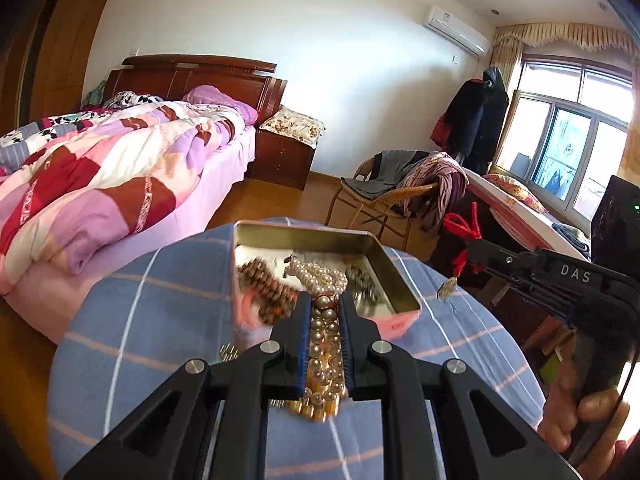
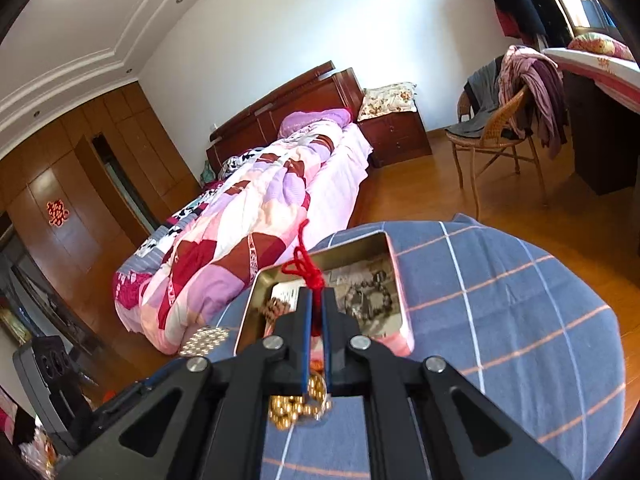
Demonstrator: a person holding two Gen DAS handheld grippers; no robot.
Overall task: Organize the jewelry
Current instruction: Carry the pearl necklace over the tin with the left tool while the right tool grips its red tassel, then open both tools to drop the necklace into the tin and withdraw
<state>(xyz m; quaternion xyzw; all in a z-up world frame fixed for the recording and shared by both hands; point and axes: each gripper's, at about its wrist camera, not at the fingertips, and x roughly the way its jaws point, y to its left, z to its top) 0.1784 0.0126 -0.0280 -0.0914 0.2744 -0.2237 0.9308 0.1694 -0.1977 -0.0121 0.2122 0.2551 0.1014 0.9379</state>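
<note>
An open metal tin with pink sides sits on a round table under a blue checked cloth. It holds a white pearl strand and brown beads. My left gripper is shut on a string of pale pearls and gold beads, held at the tin's near edge. My right gripper is shut on a red knotted cord with gold beads hanging below. It hangs above the tin. The right gripper also shows in the left wrist view.
A bed with a patchwork quilt lies left of the table. A wicker chair draped with clothes and a dark desk stand behind. Small gold beads lie on the cloth near the tin.
</note>
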